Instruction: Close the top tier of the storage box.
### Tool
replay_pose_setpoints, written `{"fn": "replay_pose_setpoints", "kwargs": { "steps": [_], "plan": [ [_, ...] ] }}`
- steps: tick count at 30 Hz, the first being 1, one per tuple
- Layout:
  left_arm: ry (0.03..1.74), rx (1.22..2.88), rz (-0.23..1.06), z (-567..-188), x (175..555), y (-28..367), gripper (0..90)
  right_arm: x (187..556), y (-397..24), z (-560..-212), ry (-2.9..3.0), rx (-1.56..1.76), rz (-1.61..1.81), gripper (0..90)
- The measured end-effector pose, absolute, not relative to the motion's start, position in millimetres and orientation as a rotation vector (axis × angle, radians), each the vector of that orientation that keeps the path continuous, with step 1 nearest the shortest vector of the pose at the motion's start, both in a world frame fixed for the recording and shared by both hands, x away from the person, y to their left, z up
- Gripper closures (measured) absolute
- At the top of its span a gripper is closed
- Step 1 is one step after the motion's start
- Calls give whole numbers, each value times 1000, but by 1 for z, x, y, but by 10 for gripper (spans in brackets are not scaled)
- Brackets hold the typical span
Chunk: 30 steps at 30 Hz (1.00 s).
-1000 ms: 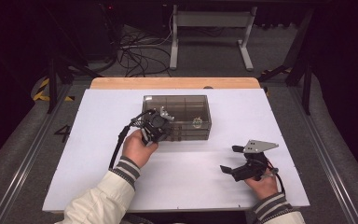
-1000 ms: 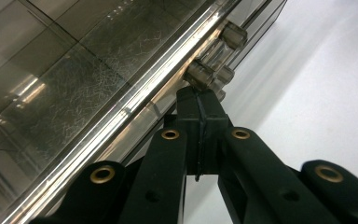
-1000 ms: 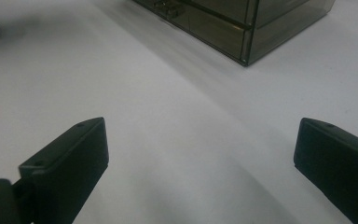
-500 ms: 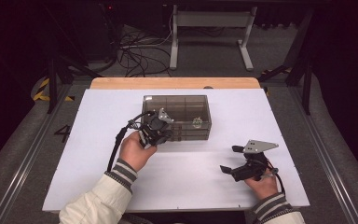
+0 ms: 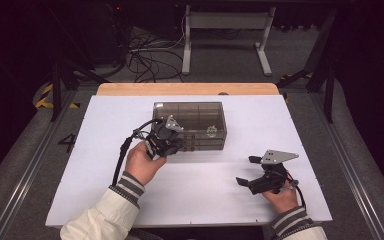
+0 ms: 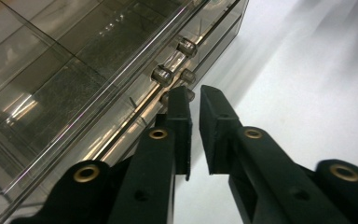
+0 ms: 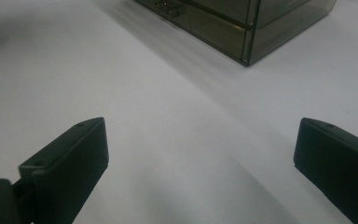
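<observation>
Smoked-plastic drawer box [image 5: 190, 125] sits mid-table on white table top [image 5: 100, 150]. Left gripper [image 6: 193, 98] at box front, by small clear drawer knobs [image 6: 162, 74]. Jaws have just been opening: narrow gap, nothing between pads, tips just short of knob. Hand slightly nearer the person than a second ago. Likely knob just released, drawer step finished. Right gripper [image 5: 249, 171] rests well apart near table's front right, jaws wide, empty, unchanged.
</observation>
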<state>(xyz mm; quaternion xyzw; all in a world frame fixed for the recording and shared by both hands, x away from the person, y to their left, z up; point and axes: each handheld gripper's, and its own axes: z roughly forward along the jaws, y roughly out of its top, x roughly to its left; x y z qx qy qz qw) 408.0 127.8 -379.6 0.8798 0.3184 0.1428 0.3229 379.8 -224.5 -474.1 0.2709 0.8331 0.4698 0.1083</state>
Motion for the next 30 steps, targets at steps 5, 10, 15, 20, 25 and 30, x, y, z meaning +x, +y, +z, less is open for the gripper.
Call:
{"fn": "replay_pose_setpoints", "kwargs": {
  "steps": [5, 10, 15, 20, 25, 30],
  "plan": [
    [809, 2267, 355, -374, 402, 137, 674, 380, -225, -474, 2451, 797, 1383, 38],
    [769, 2214, 339, -367, 394, 151, 551, 380, -225, -474, 2450, 798, 1384, 37],
    [752, 2149, 390, -361, 381, 165, 413, 380, -225, -474, 2450, 797, 1386, 37],
    [756, 2092, 398, -358, 373, 181, 293, 380, -225, -474, 2450, 797, 1386, 37],
    [767, 2076, 421, -359, 364, 196, 198, 380, -225, -474, 2449, 800, 1385, 37],
    [752, 2060, 394, -364, 357, 210, 102, 380, -225, -474, 2449, 800, 1385, 37]
  ]
}}
